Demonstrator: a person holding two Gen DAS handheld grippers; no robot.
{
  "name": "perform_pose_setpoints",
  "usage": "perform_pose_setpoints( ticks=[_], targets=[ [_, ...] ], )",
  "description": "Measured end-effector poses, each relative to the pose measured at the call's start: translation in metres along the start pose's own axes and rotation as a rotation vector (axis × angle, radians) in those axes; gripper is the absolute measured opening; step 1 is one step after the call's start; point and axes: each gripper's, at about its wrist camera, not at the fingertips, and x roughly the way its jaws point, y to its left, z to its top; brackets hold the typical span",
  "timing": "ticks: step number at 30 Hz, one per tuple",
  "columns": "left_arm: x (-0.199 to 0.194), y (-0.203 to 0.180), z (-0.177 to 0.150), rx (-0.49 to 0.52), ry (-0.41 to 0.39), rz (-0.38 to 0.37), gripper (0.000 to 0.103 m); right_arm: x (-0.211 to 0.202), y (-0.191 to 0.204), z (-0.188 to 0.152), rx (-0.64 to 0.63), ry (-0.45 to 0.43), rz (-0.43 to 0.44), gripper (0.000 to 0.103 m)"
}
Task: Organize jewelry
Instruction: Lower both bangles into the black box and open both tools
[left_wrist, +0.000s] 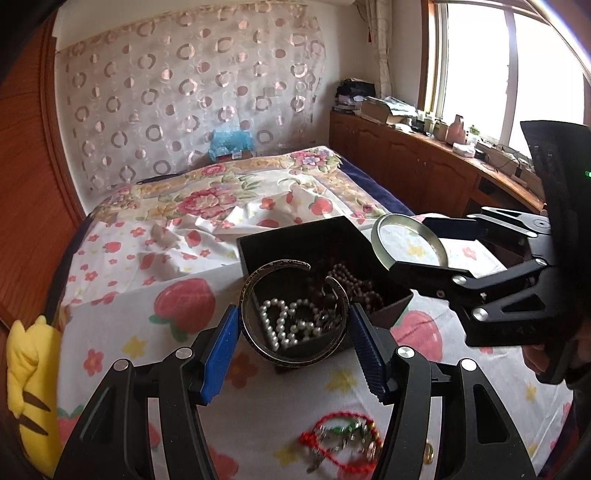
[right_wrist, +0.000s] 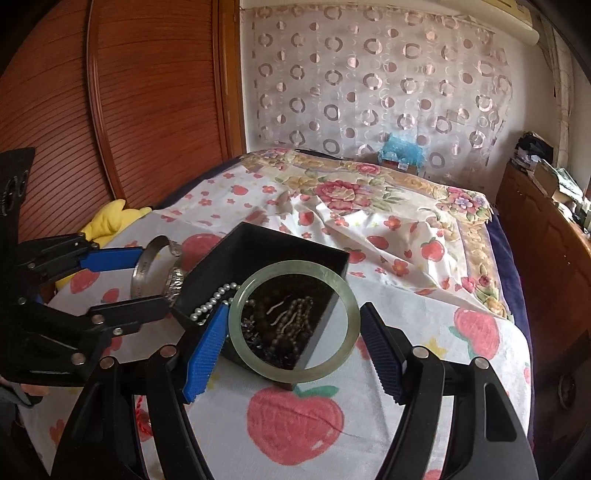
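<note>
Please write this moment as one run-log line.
left gripper: holds silver cuff bangle | right gripper: holds jade bangle | both over black box | red bracelet on bedsheet

Left claw (left_wrist: 293, 332) grips a silver cuff bangle (left_wrist: 293, 314) (open-ended) above the black box (left_wrist: 317, 236).

Left wrist view: low, close over the bed, facing the far curtained wall across the black box (left_wrist: 325, 258), window at right.
Right wrist view: equally close, same facing, wooden wardrobe at left.
Shared: black box (right_wrist: 280, 254), strawberry sheet (left_wrist: 147, 317), curtain.
</note>
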Motion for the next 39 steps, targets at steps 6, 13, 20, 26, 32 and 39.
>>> perform_pose_setpoints(
  ticks=[6,13,20,26,32,39],
  targets=[
    [0.019,-0.010,0.009,0.012,0.016,-0.003,0.057,-0.002,-0.013,-0.002,0.024,0.001,-0.004,0.075],
    [0.019,-0.008,0.011,0.001,0.009,0.010,0.058,-0.001,-0.017,-0.006,0.043,-0.005,-0.006,0.075],
    [-0.003,0.003,0.007,-0.012,-0.018,0.025,0.061,0.004,-0.010,-0.005,0.038,-0.011,0.007,0.075],
    [-0.020,0.016,-0.005,-0.025,-0.033,0.063,0.068,0.017,0.007,0.000,0.011,-0.005,0.020,0.075],
    [-0.031,0.035,-0.021,-0.065,-0.033,0.094,0.071,0.030,0.021,0.001,-0.008,0.010,0.026,0.075],
    [-0.041,0.049,-0.035,-0.082,-0.036,0.115,0.075,0.038,0.025,0.000,-0.017,0.031,0.013,0.075]
  ],
)
